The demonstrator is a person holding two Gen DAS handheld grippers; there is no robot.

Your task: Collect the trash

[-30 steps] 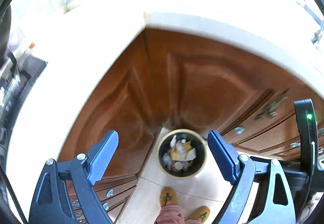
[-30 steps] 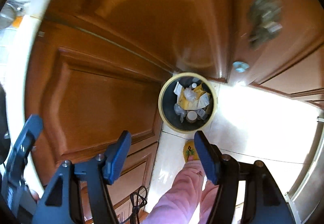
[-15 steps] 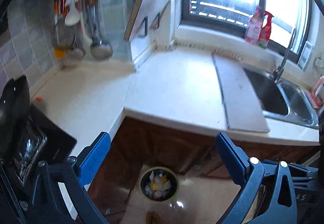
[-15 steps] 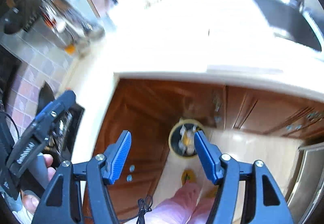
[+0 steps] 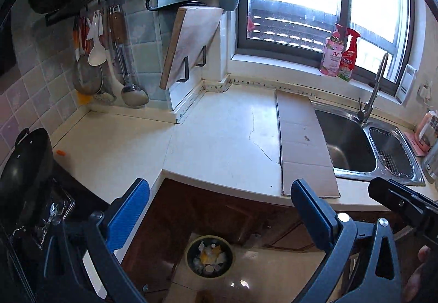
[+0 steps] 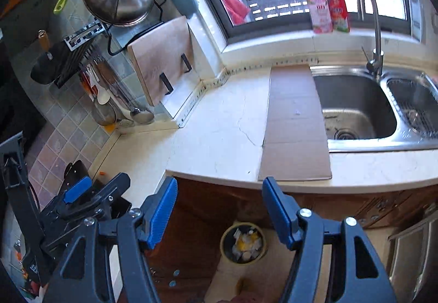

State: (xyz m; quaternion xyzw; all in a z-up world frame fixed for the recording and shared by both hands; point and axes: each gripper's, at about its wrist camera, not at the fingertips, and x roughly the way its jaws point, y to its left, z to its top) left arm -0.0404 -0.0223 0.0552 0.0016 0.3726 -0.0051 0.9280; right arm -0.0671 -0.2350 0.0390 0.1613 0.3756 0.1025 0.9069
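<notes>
A round trash bin (image 5: 209, 256) with a yellowish rim stands on the floor below the counter corner, holding white and yellow scraps. It also shows in the right wrist view (image 6: 243, 242). My left gripper (image 5: 219, 209) is open and empty, high above the bin at counter height. My right gripper (image 6: 219, 209) is open and empty, also above the bin. The left gripper's body (image 6: 82, 201) shows at the left of the right wrist view. A small orange scrap (image 5: 60, 153) lies on the counter near the stove.
A white counter (image 5: 219, 138) carries a flat cardboard sheet (image 5: 301, 144) beside a steel sink (image 5: 347, 138) with a faucet. A black wok (image 5: 24, 163) sits on the stove at left. Utensils and a cutting board (image 5: 189, 42) hang on the wall. Brown cabinets stand below.
Both grippers have risen and tilted up from close over the bin to counter height. The bin now looks small and the counter and window have come into view. Jaws stay open.
</notes>
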